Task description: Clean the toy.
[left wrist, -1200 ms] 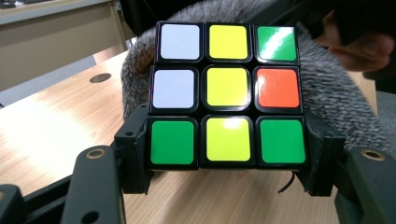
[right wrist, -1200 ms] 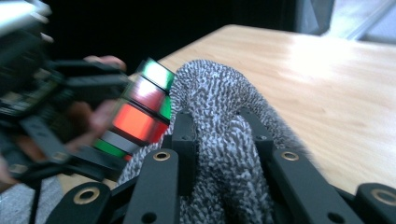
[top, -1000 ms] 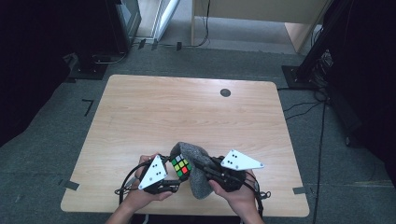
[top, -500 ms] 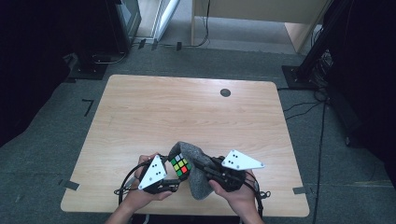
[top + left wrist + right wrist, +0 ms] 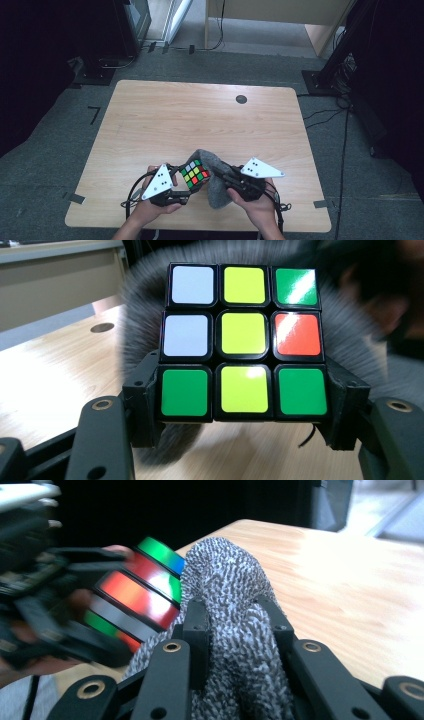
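A puzzle cube (image 5: pixel 194 174) with mixed colour tiles is held above the table's near edge, my left gripper (image 5: pixel 186 186) shut on its lower part. In the left gripper view the cube (image 5: pixel 243 341) shows white, yellow, green and red tiles, with my black jaws clamped on its bottom row at both sides. A grey knitted cloth (image 5: pixel 216 180) is bunched against the cube's right side, and my right gripper (image 5: pixel 222 176) is shut on it. In the right gripper view the cloth (image 5: pixel 235 625) bulges between my jaws and touches the cube (image 5: pixel 142 592).
The light wooden table (image 5: pixel 200 120) has a dark round grommet (image 5: pixel 241 99) near its far right edge. Dark stands and cables lie on the grey floor around it. A person's hands (image 5: pixel 150 210) come in from the near edge.
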### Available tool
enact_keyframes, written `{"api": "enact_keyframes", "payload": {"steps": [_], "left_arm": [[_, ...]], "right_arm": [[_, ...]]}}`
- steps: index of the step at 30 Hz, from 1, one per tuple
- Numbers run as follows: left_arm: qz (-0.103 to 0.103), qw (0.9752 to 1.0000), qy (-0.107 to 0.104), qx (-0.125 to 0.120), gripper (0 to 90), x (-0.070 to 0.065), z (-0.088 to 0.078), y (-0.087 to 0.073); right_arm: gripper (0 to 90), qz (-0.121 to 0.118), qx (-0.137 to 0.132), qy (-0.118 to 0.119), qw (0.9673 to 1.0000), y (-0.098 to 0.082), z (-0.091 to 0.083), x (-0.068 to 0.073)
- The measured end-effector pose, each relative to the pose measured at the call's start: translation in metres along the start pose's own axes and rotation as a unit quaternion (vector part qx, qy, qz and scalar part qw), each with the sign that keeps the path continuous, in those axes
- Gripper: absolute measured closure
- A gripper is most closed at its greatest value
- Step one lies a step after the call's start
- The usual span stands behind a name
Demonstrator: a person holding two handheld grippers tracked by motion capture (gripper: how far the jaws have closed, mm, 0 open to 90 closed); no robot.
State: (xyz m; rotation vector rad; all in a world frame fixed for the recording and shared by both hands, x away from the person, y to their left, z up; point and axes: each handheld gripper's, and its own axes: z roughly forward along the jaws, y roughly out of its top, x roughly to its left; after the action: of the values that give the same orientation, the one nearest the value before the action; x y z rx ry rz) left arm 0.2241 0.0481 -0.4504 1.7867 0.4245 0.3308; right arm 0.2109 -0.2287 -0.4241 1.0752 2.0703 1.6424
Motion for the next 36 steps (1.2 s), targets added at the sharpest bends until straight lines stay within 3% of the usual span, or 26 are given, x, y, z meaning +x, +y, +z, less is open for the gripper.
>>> {"api": "enact_keyframes", "payload": {"steps": [3, 5, 7, 10, 14, 16, 18, 19, 21, 23, 25, 27, 29, 31, 33, 36], "left_arm": [[-0.060, 0.9972, -0.024, -0.036, 34.6, 0.013, -0.008, 0.000], [-0.101, 0.9924, -0.044, -0.054, 34.6, 0.021, -0.011, -0.001], [-0.128, 0.9878, -0.060, -0.066, 34.6, 0.025, -0.011, -0.004], [-0.150, 0.9834, -0.066, -0.079, 34.6, 0.025, -0.011, -0.004], [-0.168, 0.9796, -0.067, -0.087, 34.6, 0.029, -0.013, -0.006], [-0.180, 0.9761, -0.073, -0.098, 34.6, 0.030, -0.014, -0.006], [-0.189, 0.9722, -0.085, -0.109, 34.6, 0.031, -0.014, -0.005], [-0.190, 0.9712, -0.090, -0.112, 34.6, 0.030, -0.014, -0.005], [-0.187, 0.9718, -0.094, -0.109, 34.6, 0.028, -0.013, -0.005], [-0.190, 0.9708, -0.097, -0.110, 34.5, 0.028, -0.012, -0.005], [-0.200, 0.9683, -0.095, -0.116, 34.6, 0.031, -0.015, -0.006], [-0.200, 0.9691, -0.087, -0.114, 34.6, 0.034, -0.017, -0.007], [-0.204, 0.9680, -0.089, -0.115, 34.6, 0.035, -0.017, -0.007], [-0.207, 0.9664, -0.096, -0.118, 34.6, 0.035, -0.017, -0.007], [-0.207, 0.9664, -0.100, -0.115, 34.6, 0.035, -0.016, -0.007], [-0.210, 0.9663, -0.096, -0.113, 34.5, 0.035, -0.016, -0.008]], "right_arm": [[71.8, 0.031, -0.026, 0.014, 0.9991, -0.003, -0.004, -0.009], [71.7, 0.035, -0.053, 0.034, 0.9974, -0.001, -0.006, -0.007], [71.6, 0.032, -0.070, 0.057, 0.9954, 0.001, -0.006, -0.001], [71.1, 0.026, -0.063, 0.069, 0.9953, -0.003, 0.002, 0.008], [70.8, 0.069, -0.074, 0.094, 0.9904, -0.014, 0.011, 0.009], [70.9, 0.064, -0.070, 0.080, 0.9923, -0.015, 0.012, 0.009], [71.1, 0.069, -0.065, 0.045, 0.9945, -0.015, 0.012, 0.007], [71.1, 0.083, -0.064, 0.036, 0.9939, -0.017, 0.012, 0.005], [71.0, 0.107, -0.069, 0.065, 0.9898, -0.021, 0.015, 0.004], [71.7, 0.088, -0.066, 0.099, 0.9890, -0.023, 0.020, 0.011], [71.6, 0.059, -0.038, 0.099, 0.9926, -0.025, 0.025, 0.019], [71.6, 0.048, -0.014, 0.113, 0.9923, -0.026, 0.029, 0.021], [72.0, 0.035, -0.028, 0.102, 0.9938, -0.021, 0.025, 0.020], [72.1, 0.042, -0.069, 0.107, 0.9910, -0.014, 0.015, 0.014], [72.1, 0.038, -0.098, 0.113, 0.9881, -0.010, 0.007, 0.011], [71.9, 0.014, -0.082, 0.125, 0.9887, -0.014, 0.012, 0.013]]}}
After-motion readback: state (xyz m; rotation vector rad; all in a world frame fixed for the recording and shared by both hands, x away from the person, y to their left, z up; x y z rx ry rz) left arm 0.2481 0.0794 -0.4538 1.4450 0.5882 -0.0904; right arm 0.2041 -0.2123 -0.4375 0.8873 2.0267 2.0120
